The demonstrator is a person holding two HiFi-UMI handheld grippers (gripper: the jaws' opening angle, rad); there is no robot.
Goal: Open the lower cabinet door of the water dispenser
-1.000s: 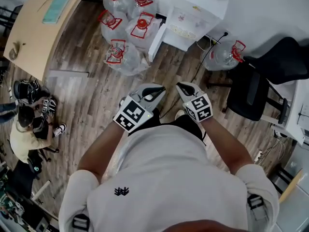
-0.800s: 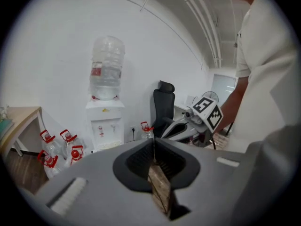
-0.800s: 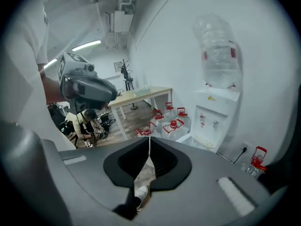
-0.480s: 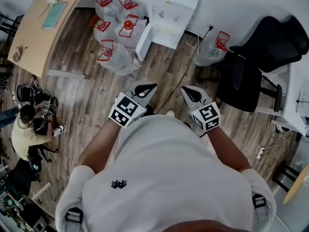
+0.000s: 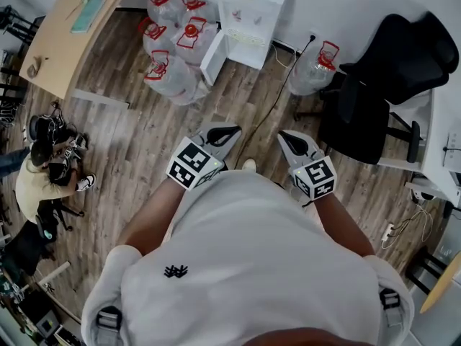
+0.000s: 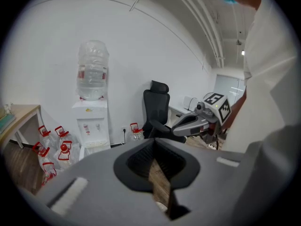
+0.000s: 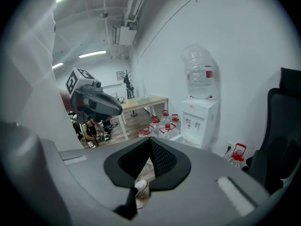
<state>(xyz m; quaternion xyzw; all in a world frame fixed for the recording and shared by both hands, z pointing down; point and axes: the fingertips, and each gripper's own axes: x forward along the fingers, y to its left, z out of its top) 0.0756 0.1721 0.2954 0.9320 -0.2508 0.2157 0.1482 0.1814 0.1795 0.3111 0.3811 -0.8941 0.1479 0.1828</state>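
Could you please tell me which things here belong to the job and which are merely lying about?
Job: white water dispenser; its white lower cabinet door; left tool and right tool, both shut, empty.
Lying about: clear plastic water jugs with red handles; black office chair; light wooden desk.

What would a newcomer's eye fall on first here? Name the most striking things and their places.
The white water dispenser, clear bottle on top, stands against the wall, red-capped jugs clustered on the floor beside it. A black office chair sits to its right; the left tool and right tool, both shut and empty, point toward it.
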